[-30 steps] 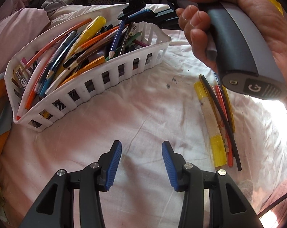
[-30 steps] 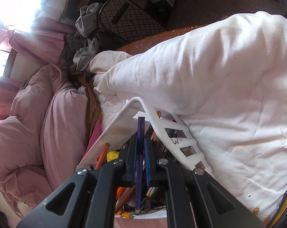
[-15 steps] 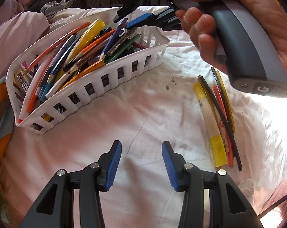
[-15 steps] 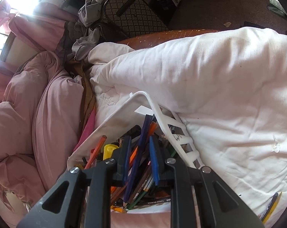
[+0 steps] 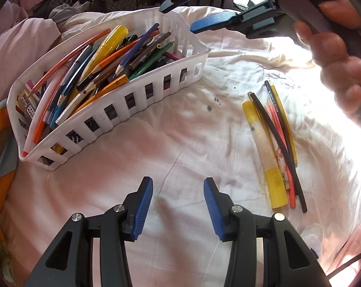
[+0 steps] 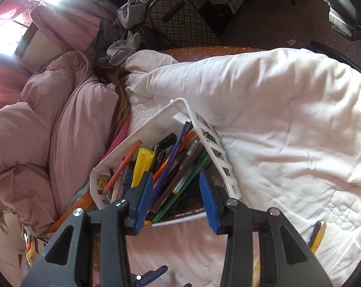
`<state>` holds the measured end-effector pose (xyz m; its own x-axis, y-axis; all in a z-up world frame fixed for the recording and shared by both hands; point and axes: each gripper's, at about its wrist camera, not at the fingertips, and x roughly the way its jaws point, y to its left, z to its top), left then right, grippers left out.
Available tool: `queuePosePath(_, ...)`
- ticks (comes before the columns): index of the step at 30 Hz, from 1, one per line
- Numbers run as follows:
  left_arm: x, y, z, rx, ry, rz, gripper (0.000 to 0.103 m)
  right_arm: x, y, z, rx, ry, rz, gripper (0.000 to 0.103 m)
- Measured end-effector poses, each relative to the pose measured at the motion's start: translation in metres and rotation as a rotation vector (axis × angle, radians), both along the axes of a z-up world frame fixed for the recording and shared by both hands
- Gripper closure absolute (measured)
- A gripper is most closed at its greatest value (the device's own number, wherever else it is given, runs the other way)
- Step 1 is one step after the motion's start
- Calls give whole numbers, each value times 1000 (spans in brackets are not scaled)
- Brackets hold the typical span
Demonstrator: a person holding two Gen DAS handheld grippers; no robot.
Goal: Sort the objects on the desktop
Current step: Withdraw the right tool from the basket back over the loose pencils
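A white slotted basket [image 5: 137, 98] [image 6: 218, 153] full of pencils and pens lies on the white quilt. A blue pencil [image 5: 137, 47] [image 6: 173, 155] rests on top of the pile inside it. My right gripper [image 6: 176, 196] [image 5: 187, 9] hovers over the basket's near end, its jaws opening, nothing between them. To the right on the quilt lie a yellow glue stick [image 5: 266, 153], a black pencil [image 5: 278, 148], red sticks and yellow pencils. My left gripper [image 5: 178, 205] stands open low over bare quilt, between basket and loose pile.
A hand [image 5: 338, 55] grips the right tool at the upper right. Pink bedding [image 6: 36, 124] heaps left of the basket. A patterned bag [image 6: 182, 21] and grey clothes [image 6: 130, 12] lie beyond the quilt. Two pencils [image 6: 318, 234] show at the lower right of the right wrist view.
My right gripper opened and let the blue pencil fall into the basket, then drew up and back from it. The left gripper has stayed put.
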<state>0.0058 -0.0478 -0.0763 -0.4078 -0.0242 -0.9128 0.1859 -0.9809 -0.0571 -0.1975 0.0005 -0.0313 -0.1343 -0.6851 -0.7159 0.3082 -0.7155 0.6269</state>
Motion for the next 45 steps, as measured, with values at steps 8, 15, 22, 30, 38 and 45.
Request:
queuePosePath(8, 4, -18, 0, -8, -1, -4, 58, 63, 89, -10, -68, -47, -156, 20)
queuePosePath(15, 7, -17, 3, -34, -4, -23, 58, 123, 171, -35, -184, -146, -445, 14)
queuePosePath(22, 3, -10, -3, -59, -5, -56, 58, 112, 194, -37, -112, -131, -522, 6)
queuePosePath(30, -2, -7, -10, -60, -18, -74, 58, 110, 195, -68, -213, -271, -529, 5)
queuePosePath(38, -4, -7, -15, -36, -34, -87, 58, 98, 186, -75, -216, -282, -501, 0)
queuePosePath(45, -6, -8, -14, -25, -28, -94, 58, 98, 184, -78, -221, -284, -507, 0)
